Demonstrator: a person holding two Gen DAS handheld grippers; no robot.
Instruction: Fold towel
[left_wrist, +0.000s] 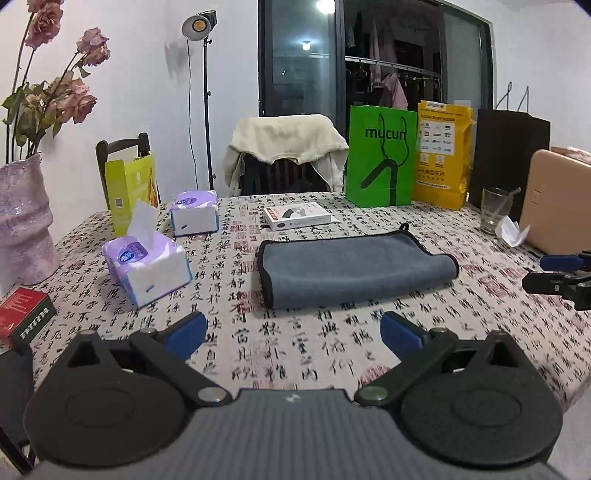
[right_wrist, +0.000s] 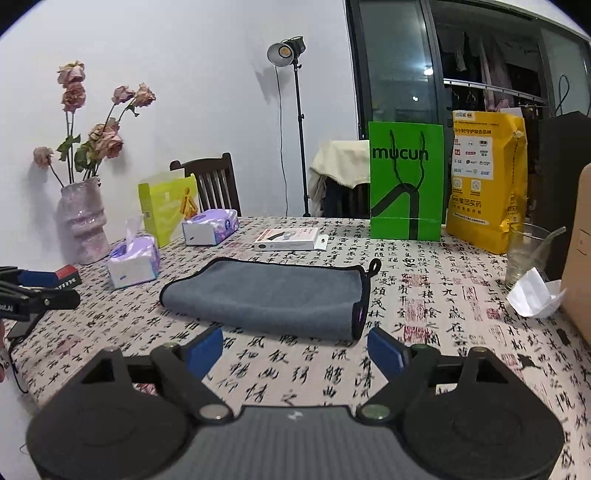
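Note:
A grey towel with black trim lies folded flat on the calligraphy-print tablecloth; it also shows in the right wrist view, with a hanging loop at its far right corner. My left gripper is open and empty, a little short of the towel's near edge. My right gripper is open and empty, just short of the towel's near right corner. The right gripper also shows at the right edge of the left wrist view. The left gripper shows at the left edge of the right wrist view.
Two tissue packs and a pink vase stand on the left. A white box lies behind the towel. A green bag, yellow bag, glass and tan case line the back right.

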